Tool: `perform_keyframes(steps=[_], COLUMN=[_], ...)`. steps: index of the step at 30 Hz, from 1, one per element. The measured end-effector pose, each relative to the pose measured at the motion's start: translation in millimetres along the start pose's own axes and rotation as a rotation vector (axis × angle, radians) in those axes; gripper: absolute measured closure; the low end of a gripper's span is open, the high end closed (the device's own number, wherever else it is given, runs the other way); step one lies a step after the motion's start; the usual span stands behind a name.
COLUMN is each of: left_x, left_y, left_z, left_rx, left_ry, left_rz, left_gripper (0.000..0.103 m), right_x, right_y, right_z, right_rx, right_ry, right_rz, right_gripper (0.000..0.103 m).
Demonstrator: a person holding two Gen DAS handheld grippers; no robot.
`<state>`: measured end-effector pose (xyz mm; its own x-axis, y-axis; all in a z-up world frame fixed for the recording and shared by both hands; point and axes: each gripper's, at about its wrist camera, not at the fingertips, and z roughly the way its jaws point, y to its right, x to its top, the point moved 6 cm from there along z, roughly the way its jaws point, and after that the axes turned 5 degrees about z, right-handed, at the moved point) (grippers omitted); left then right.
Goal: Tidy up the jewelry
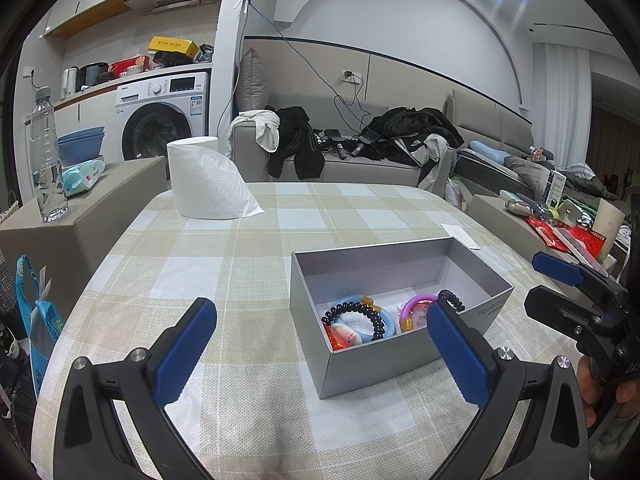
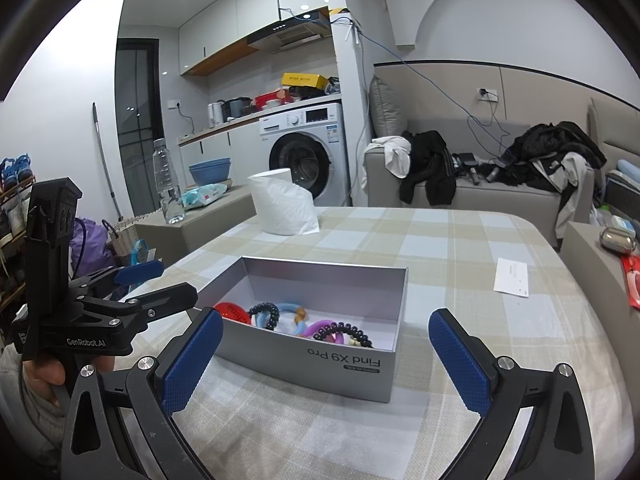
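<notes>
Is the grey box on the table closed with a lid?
No, the grey box stands open, with hair ties and bracelets visible inside.

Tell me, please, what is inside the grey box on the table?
The grey box holds two black spiral hair ties, a blue ring, a pink ring and a red piece. Its near wall hides whatever lies lower down.

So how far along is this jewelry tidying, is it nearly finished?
It looks nearly done. Bracelets and hair ties, including a black coil tie and a pink ring, already lie together in the grey box. Nothing is in hand: the left gripper and right gripper both hover with jaws wide apart. No loose jewelry shows on the checked tablecloth, so little seems left.
</notes>
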<state>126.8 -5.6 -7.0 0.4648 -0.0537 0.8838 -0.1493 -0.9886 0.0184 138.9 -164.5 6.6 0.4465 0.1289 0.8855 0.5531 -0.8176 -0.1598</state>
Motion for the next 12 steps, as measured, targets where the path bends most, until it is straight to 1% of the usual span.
perform_keyframes(steps=[12], left_x=[-0.7], left_y=[-0.5], left_z=[1.2], left_rx=[0.004], left_ry=[-0.001], left_rz=[-0.003], left_gripper=[0.001], right_x=[0.2], right_y=[0.7], right_z=[-0.6], right_rx=[-0.001], right_ry=[0.0], right_rz=[0.001], right_gripper=[0.0])
